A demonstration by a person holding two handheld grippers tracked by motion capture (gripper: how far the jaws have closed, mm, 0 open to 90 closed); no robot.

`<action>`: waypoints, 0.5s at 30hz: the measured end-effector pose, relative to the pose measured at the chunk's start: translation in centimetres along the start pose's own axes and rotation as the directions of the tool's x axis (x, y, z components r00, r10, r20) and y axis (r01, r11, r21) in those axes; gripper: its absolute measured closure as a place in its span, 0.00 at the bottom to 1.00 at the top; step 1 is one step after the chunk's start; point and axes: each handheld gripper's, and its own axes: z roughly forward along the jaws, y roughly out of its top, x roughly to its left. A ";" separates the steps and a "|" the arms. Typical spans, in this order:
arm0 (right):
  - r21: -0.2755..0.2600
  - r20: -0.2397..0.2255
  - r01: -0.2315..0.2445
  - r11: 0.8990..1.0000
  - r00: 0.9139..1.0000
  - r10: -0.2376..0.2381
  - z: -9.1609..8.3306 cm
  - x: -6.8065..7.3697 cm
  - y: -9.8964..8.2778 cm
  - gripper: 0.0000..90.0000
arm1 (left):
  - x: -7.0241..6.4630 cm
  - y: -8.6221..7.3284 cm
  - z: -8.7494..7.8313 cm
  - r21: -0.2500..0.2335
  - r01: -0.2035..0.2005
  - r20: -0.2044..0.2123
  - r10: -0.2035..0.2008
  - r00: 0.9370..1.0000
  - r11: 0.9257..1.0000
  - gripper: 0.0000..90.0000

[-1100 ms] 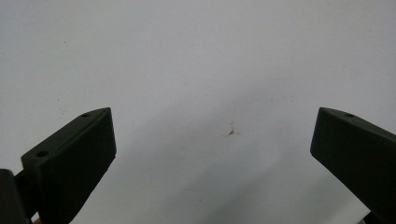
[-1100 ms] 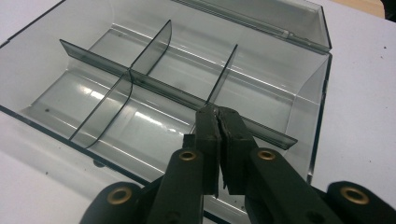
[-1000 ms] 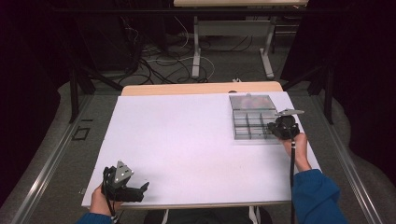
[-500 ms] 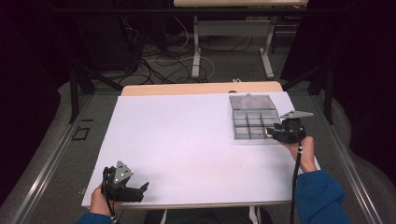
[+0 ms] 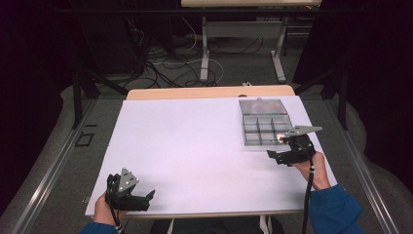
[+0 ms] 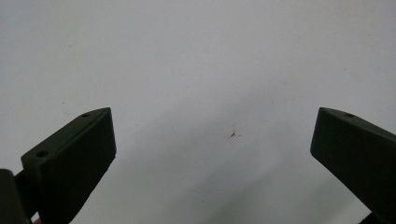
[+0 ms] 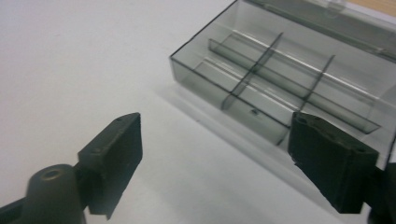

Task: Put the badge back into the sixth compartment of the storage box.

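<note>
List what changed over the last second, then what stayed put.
The right tongs drew back from over the divided box toward the person and the table's near edge; they now sit just off its near right corner, open and empty. The left tongs, also open, and the box did not move.

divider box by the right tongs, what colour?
Smoky translucent grey divider box, clearest in the right gripper view.

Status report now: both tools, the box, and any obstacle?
Left tool open, near table front edge, holding nothing. Right tool open, empty, beside the compartment box. Box open. Nothing in the way.
</note>
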 end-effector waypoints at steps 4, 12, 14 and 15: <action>0.009 -0.040 0.025 1.000 0.999 -0.025 -0.2 1.3 -0.6 0.13 | 0.0 0.0 0.0 0.003 -0.002 0.001 0.002 1.000 1.000 0.00; 0.026 -0.099 0.059 0.998 0.993 -0.057 -0.9 3.6 -1.6 0.04 | 0.0 0.0 0.0 -0.004 -0.004 -0.005 0.004 1.000 1.000 0.00; 0.029 -0.109 0.070 0.997 0.992 -0.066 -1.1 3.9 -1.9 0.03 | 0.0 0.0 0.0 -0.005 -0.003 -0.004 0.003 1.000 1.000 0.00; 0.026 -0.108 0.073 0.997 0.992 -0.070 -1.1 4.1 -2.1 0.03 | 0.0 0.0 0.0 -0.006 -0.002 -0.004 0.002 1.000 1.000 0.00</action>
